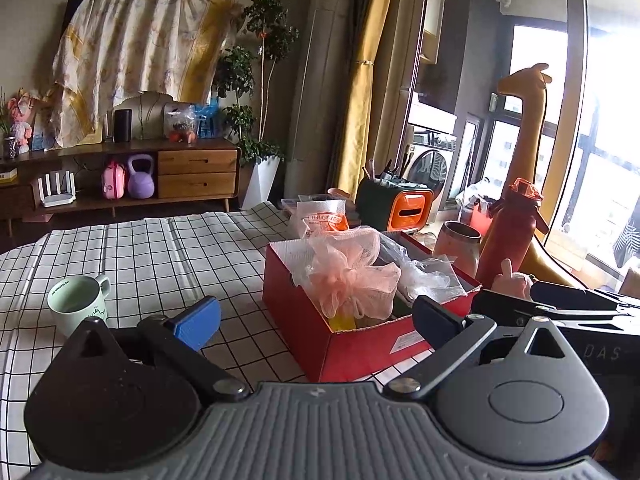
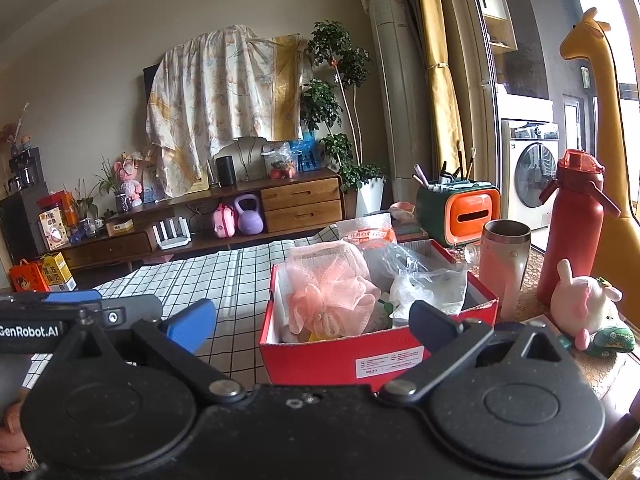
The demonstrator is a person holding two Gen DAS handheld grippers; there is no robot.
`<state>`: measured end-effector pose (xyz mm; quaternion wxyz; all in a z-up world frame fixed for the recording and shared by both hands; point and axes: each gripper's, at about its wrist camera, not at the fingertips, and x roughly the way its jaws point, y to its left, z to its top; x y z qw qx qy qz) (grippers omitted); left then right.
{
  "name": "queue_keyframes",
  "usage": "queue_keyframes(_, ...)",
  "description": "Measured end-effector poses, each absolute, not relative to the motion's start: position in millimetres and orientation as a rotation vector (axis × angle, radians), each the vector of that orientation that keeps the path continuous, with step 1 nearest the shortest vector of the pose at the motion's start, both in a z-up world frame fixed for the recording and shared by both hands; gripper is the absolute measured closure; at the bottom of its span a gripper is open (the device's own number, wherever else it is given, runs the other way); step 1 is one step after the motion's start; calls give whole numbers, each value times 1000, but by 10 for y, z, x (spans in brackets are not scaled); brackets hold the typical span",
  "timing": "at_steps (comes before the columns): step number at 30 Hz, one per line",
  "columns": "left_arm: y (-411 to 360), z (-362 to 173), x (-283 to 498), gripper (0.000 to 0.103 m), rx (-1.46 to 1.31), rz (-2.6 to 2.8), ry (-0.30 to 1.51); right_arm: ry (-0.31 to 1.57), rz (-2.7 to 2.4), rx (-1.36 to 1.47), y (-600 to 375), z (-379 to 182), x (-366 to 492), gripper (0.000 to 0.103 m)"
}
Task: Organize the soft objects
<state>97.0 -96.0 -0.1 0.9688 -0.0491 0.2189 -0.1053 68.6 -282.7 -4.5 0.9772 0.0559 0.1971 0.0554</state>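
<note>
Your red box of soft things sits centre frame in both views.

Left wrist: your left gripper (image 1: 316, 314) has its fingers spread wide, holding nothing; the pink mesh puff (image 1: 352, 276) bulges from the red box (image 1: 304, 320) just beyond them. Right wrist: your right gripper (image 2: 312, 316) is likewise spread and empty; puff (image 2: 328, 288) and crinkled clear plastic (image 2: 424, 276) fill the box (image 2: 340, 356), with a plush bunny (image 2: 584, 304) at lower right.

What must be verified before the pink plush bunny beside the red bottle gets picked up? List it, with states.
1. Right gripper open, nothing held: ok.
2. Left gripper open, nothing held: ok.
3. Pink plush bunny in view, uncovered: ok.
4. Tall red bottle and steel tumbler stand close beside the bunny, knock risk: not ok.
5. Red cardboard box has room beside the pink mesh bath pouf and clear plastic bag: cannot tell.
</note>
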Motion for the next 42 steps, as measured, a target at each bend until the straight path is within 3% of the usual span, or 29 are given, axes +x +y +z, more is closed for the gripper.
queue_keyframes(42, -959, -42, 925, 0, -111, -227, 450, 401, 111, 120, -2825, -50, 683, 0)
